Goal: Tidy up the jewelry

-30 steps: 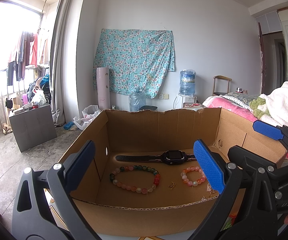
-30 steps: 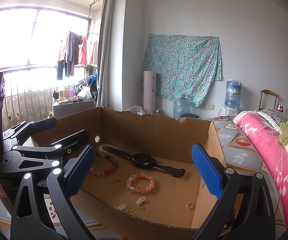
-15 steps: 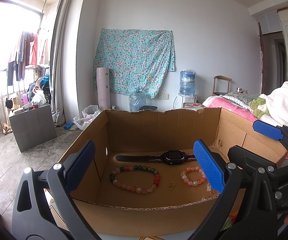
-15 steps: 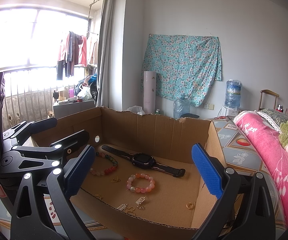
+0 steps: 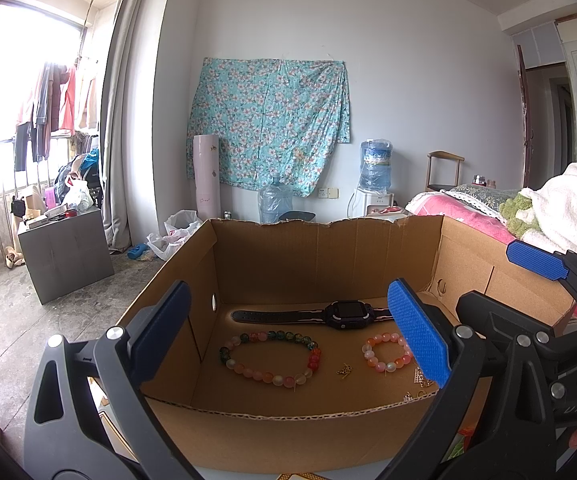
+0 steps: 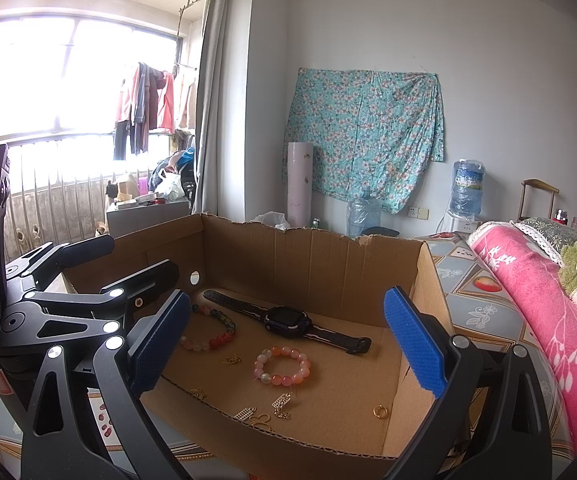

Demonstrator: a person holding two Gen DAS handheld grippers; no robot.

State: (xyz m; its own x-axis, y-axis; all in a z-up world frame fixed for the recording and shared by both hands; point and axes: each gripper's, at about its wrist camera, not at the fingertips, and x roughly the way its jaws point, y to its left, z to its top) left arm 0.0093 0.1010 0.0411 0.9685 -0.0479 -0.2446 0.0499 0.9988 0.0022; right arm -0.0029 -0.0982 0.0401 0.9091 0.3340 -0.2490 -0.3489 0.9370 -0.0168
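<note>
An open cardboard box holds the jewelry. Inside lie a black watch, a large multicoloured bead bracelet, a small pink-orange bead bracelet, small gold charms and a gold ring. My left gripper is open and empty, held before the box's near wall. My right gripper is open and empty, beside it on the right; it shows in the left wrist view.
A pink blanket and white towel lie on the bed to the right. A patterned table surface lies under the box. A grey cabinet, water bottles and a chair stand further back.
</note>
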